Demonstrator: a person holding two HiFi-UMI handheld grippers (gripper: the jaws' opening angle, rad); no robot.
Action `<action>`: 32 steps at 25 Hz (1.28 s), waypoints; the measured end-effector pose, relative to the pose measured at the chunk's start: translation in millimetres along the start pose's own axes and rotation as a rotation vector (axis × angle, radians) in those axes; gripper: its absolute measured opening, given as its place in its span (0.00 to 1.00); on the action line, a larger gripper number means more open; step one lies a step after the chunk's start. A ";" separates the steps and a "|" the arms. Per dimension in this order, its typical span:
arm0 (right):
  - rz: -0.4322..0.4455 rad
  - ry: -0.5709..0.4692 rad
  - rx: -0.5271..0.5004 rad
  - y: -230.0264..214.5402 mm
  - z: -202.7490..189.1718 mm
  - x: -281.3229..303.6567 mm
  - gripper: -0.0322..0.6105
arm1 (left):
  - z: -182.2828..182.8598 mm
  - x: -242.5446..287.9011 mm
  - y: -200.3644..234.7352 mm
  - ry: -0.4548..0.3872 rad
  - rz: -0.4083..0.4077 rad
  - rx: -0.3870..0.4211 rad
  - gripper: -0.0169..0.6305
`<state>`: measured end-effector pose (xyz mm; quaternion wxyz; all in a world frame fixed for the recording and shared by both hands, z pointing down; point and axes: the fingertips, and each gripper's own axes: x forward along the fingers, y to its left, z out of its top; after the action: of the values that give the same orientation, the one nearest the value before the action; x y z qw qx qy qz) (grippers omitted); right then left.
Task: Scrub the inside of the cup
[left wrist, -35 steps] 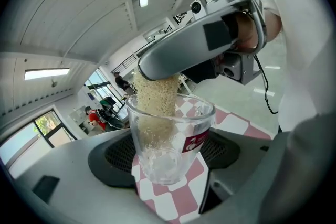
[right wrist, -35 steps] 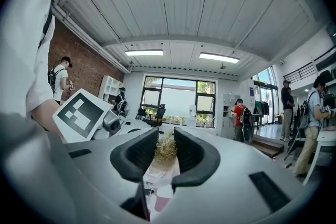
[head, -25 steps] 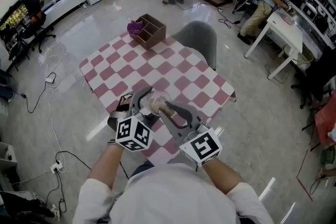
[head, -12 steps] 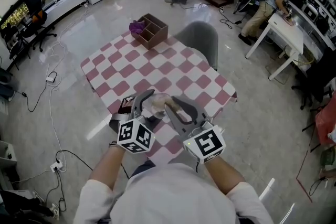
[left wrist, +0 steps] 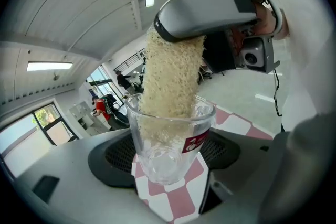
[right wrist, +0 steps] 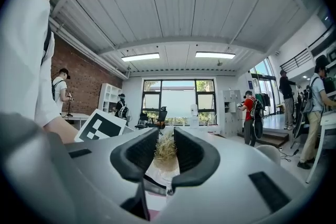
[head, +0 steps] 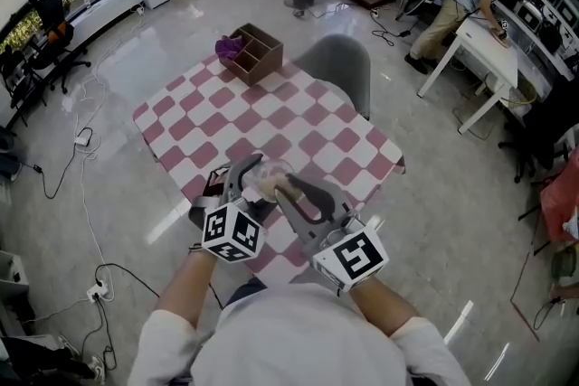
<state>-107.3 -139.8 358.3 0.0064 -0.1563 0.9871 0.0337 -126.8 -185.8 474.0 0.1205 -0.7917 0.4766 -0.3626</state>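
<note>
Left tongs (left wrist: pixel 170 153) clamp a clear glass cup (left wrist: pixel 169 128); right tongs (right wrist: pixel 166 152) pinch a coarse, fibrous loofah (left wrist: pixel 170 73) dipped inside.

In my head view, the left gripper (head: pixel 248 177) and right gripper (head: pixel 284 186) hide most of the cup (head: pixel 274 167). My right gripper view shows only a tuft of the sponge (right wrist: pixel 167 150).
</note>
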 end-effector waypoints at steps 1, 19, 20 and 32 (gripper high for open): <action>-0.009 -0.001 0.002 -3.6 0.0 -0.7 0.21 | -1.1 2.1 -0.1 -0.004 -0.004 -0.013 0.57; -0.283 -0.017 0.092 -77.5 -13.8 -33.3 0.21 | -28.7 54.8 19.4 -0.183 -0.036 -0.385 0.57; -0.297 -0.009 0.098 -80.1 -17.9 -35.0 0.21 | -33.2 58.8 19.1 -0.188 -0.042 -0.407 0.57; -0.416 0.121 0.187 -100.2 -72.3 -54.5 0.21 | -94.6 112.7 -11.2 -0.137 -0.096 -0.604 0.57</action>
<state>-24.6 -223.1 425.2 -0.0316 -0.3570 0.9310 -0.0692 -152.7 -260.3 598.8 -0.1054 -0.8359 0.5157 -0.1555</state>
